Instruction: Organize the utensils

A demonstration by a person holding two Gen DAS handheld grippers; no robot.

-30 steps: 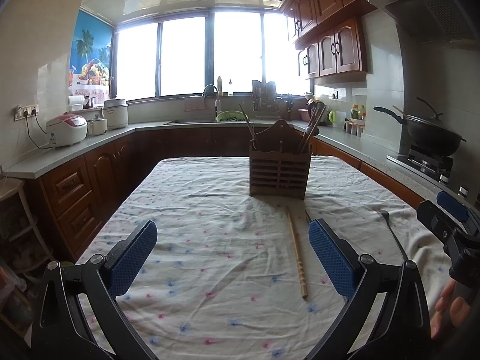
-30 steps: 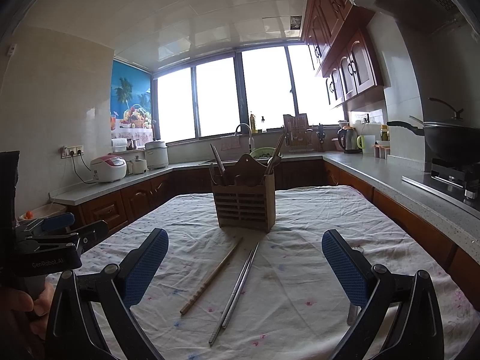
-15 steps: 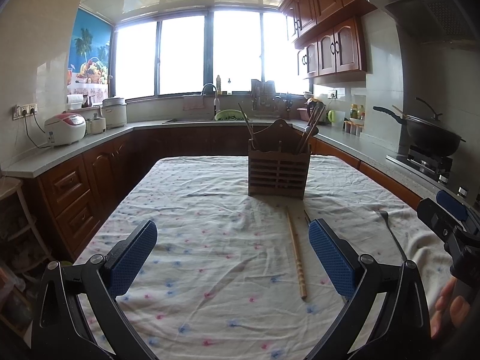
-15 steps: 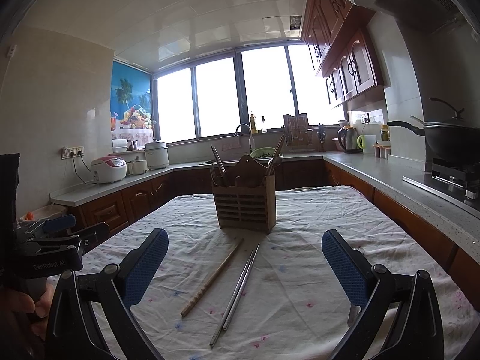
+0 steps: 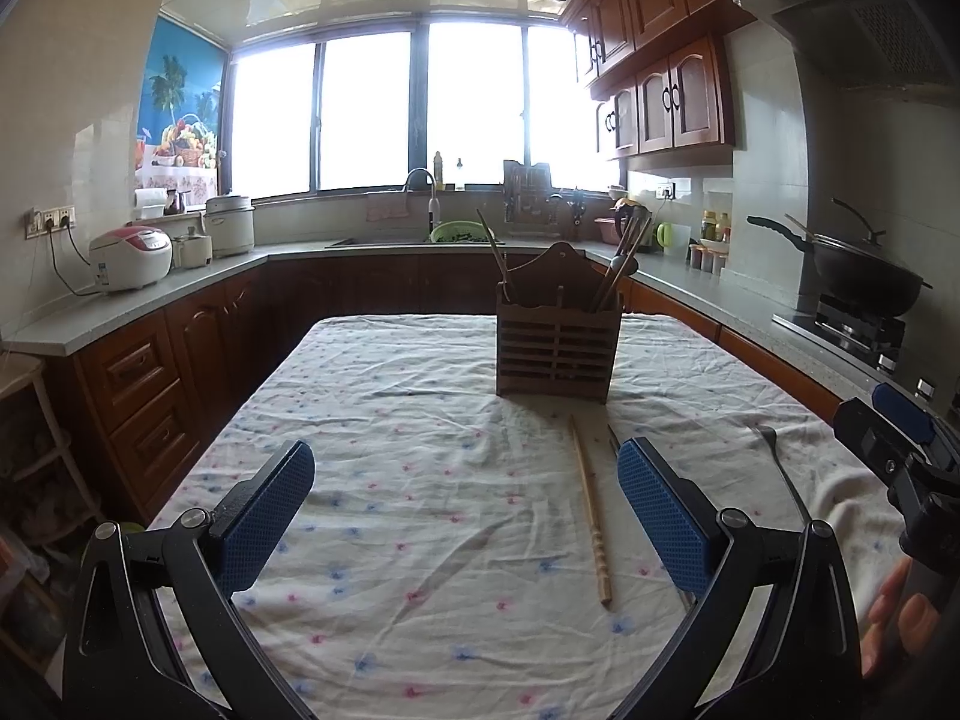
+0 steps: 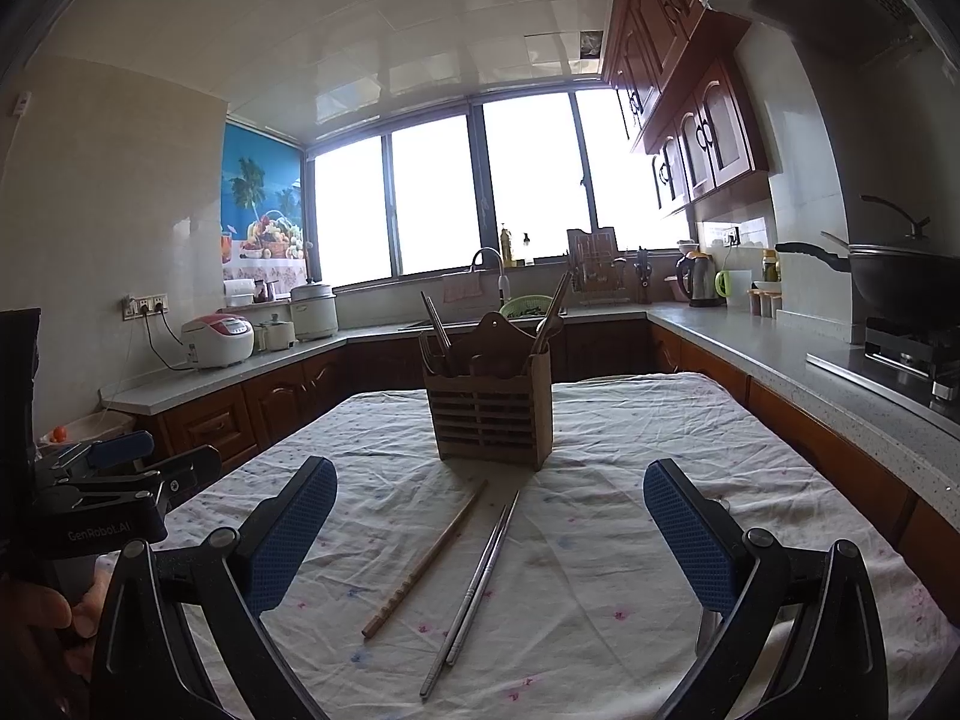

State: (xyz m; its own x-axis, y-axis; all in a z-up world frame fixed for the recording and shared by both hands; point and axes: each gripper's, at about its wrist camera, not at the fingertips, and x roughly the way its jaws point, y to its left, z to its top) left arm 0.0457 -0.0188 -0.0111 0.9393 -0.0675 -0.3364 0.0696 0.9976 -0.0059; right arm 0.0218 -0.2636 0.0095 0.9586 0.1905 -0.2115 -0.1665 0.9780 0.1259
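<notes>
A brown slatted wooden utensil holder (image 5: 555, 348) stands mid-table with several utensils in it; it also shows in the right wrist view (image 6: 489, 414). A wooden chopstick (image 5: 591, 510) (image 6: 426, 558) lies on the cloth in front of it. A pair of metal chopsticks (image 6: 474, 582) lies beside it. A metal fork (image 5: 780, 468) lies at the right; a bit of it (image 6: 708, 627) shows behind my right finger. My left gripper (image 5: 465, 516) is open and empty, above the near cloth. My right gripper (image 6: 489, 540) is open and empty, the chopsticks lying between its fingers.
The table carries a white flowered cloth (image 5: 390, 450). Counters run around it: rice cookers (image 5: 132, 258) at left, a sink (image 5: 420, 234) at the back, a wok on the stove (image 5: 864, 276) at right. The other gripper (image 6: 108, 492) shows at each view's edge.
Almost nothing: both views shift very slightly, and both grippers stay open over the table.
</notes>
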